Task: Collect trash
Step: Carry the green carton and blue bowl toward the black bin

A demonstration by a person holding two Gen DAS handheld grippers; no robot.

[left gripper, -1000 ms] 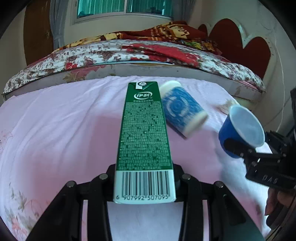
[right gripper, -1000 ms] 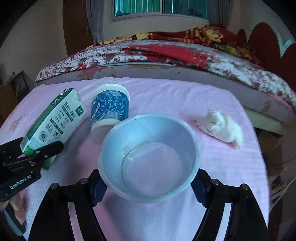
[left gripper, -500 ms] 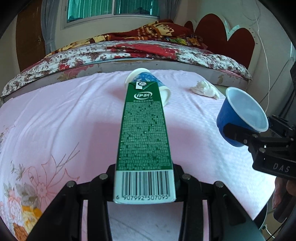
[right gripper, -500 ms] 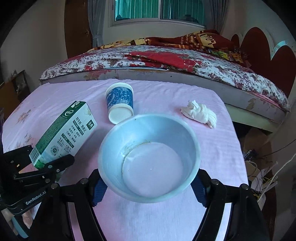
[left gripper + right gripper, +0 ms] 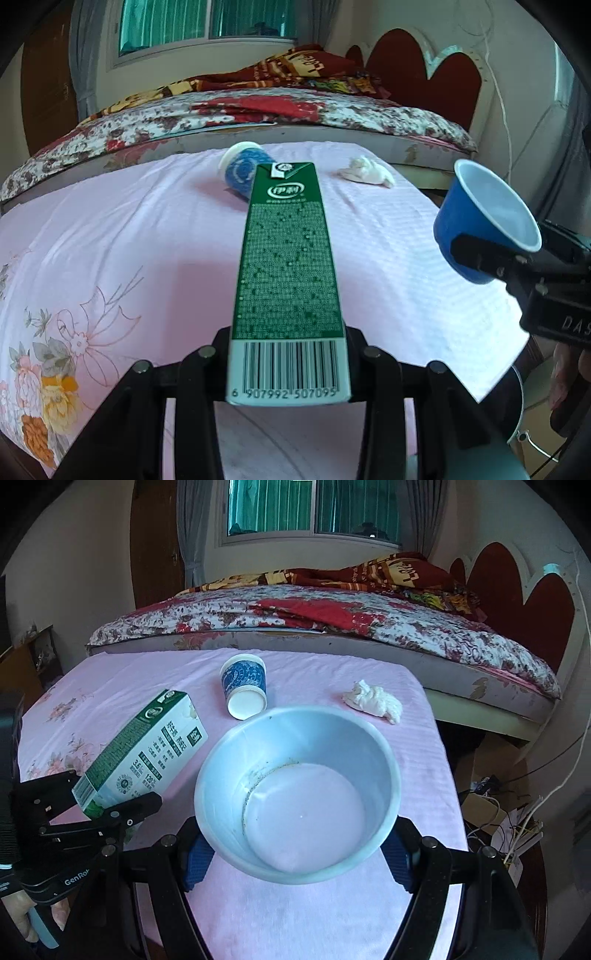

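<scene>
My left gripper (image 5: 288,354) is shut on a green and white milk carton (image 5: 288,266), held above the pink table. The carton also shows in the right wrist view (image 5: 144,757), with the left gripper (image 5: 107,797) on its base. My right gripper (image 5: 295,845) is shut on a blue paper cup with a white inside (image 5: 299,790), its mouth facing the camera. That cup shows at the right of the left wrist view (image 5: 484,225). A blue patterned paper cup (image 5: 243,685) lies on its side on the table. A crumpled white tissue (image 5: 373,701) lies to its right.
The table has a pink cloth (image 5: 332,904) with a flower print at the left (image 5: 48,387). A bed with a flowered quilt (image 5: 332,616) stands behind it. Boxes and cables (image 5: 498,812) lie on the floor to the right of the table.
Both grippers have pulled back and up from the table with their loads. The lying cup and the tissue look farther away. Neither grip has changed.
</scene>
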